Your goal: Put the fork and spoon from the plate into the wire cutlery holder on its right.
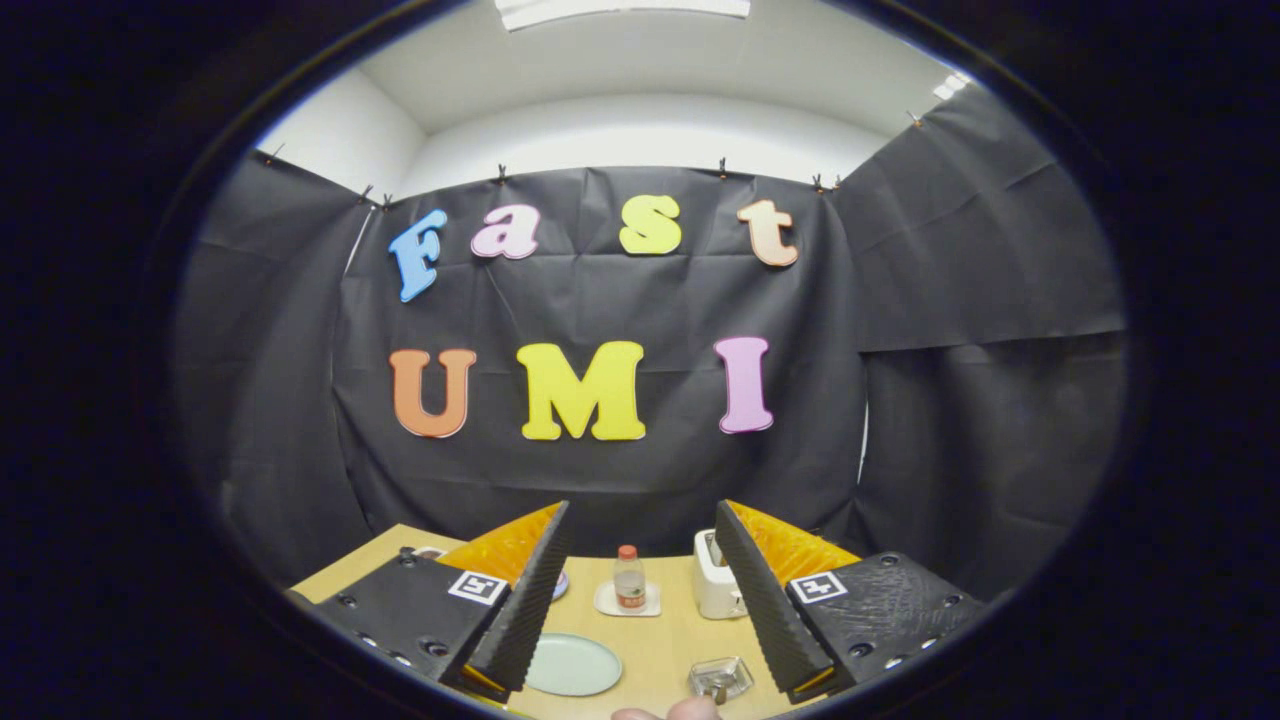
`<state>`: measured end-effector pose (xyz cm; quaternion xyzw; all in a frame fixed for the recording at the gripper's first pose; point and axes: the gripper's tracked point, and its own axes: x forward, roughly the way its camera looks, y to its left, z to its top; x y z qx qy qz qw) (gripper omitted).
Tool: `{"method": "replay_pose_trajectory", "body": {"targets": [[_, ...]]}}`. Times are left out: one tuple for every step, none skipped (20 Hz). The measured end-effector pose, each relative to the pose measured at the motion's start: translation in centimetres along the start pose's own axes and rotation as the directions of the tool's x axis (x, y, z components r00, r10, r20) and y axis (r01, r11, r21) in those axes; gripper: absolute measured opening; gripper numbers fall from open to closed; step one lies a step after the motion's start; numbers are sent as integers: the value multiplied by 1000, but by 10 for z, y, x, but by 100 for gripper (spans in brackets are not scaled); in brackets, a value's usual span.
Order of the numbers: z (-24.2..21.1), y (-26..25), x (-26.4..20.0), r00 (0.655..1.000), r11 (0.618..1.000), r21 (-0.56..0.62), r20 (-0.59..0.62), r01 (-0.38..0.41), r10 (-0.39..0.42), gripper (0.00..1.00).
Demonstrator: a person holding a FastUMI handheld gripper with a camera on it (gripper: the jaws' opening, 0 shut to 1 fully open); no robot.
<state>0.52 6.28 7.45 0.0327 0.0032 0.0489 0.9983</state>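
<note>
At the very bottom we see a fingertip (668, 711) of a person's hand, cut off. Our hand-held gripper (640, 590) is raised above the pale wooden table (650, 640), fingers spread wide, gripping nothing. Between them lie a pale green round plate (572, 664) and a small clear glass dish (720, 677) whose contents are unclear; beyond stand a small plastic bottle (628, 577) and a white toaster (714, 590).

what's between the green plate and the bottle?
Bare wooden tabletop in the gripper view. The bottle stands on a small white coaster beyond the plate. Gripper jaws are open, holding nothing.
</note>
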Motion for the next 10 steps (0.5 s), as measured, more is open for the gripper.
{"method": "replay_pose_trajectory", "body": {"targets": [[0,0,-1,1000,1000,2,2,2,-2,87],[0,-1,-1,1000,1000,2,6,4,-4,87],[0,-1,-1,1000,1000,2,10,4,-4,87],[1,0,-1,1000,1000,3,15,4,-4,87],[-1,0,-1,1000,1000,7,14,4,-4,87],[-2,1,-1,1000,1000,16,9,-1,1,87],[-3,0,1,1000,1000,22,3,-5,5,87],[-5,0,2,1000,1000,25,-3,-8,8,87],[-6,-1,3,1000,1000,25,-5,-9,9,87],[-5,-2,2,1000,1000,22,-1,-6,6,87]]}}
